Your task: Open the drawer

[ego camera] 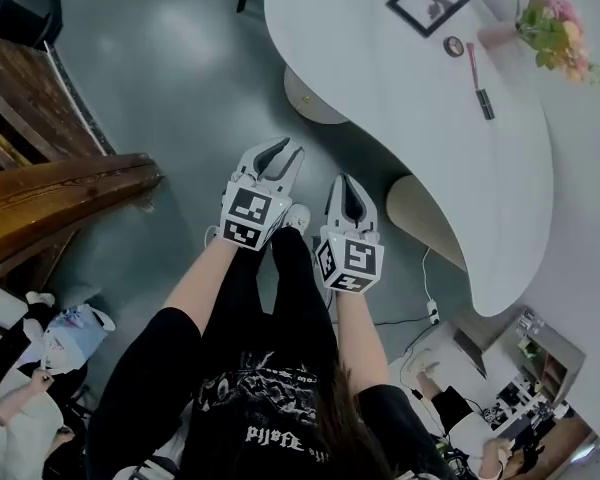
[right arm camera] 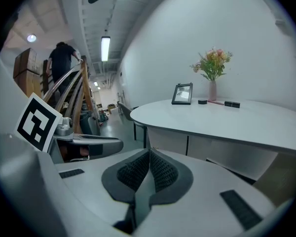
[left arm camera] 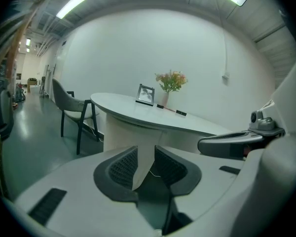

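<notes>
While left hand-held gripper gapes, table — ahead

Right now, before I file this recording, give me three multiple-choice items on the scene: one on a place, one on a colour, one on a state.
1. Where does the picture frame stand?
A. on the floor
B. on the table, near the vase of flowers
C. on a chair seat

2. What colour is the table top?
A. white
B. black
C. red

3. How do the jaws of the left gripper stand?
A. closed on a drawer handle
B. closed on a pen
C. apart, with nothing between them

Answers:
1 B: every view shows the frame upright on the table top, close to the vase.
2 A: the top shows plain white in the head view.
3 C: the left gripper view shows a gap between the jaws with nothing in it.
</notes>
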The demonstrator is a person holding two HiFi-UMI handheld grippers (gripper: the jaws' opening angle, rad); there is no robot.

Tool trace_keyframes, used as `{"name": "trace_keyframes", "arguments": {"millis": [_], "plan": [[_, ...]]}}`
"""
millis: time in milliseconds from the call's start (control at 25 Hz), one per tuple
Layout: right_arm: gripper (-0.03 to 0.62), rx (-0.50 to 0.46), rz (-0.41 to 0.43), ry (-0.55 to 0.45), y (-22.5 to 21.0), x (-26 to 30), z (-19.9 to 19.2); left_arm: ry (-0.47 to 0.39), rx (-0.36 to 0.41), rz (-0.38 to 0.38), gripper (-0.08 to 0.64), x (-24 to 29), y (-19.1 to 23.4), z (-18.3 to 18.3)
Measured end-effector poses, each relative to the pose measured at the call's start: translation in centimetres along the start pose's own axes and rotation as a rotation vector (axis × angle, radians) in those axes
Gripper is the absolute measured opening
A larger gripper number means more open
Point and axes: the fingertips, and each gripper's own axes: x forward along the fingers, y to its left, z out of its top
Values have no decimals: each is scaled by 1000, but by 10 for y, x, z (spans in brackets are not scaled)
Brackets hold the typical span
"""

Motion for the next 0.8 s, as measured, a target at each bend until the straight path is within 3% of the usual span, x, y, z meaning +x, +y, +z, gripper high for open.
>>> {"name": "trace_keyframes", "arguments": {"millis": [480,800], "plan": [[28,-8,16,-6,2,35,-29,8,8,8,143,40,23,-33],[28,-15,-3,0,-14,62,-51,-23,75,24,143,83,46,-43]]}}
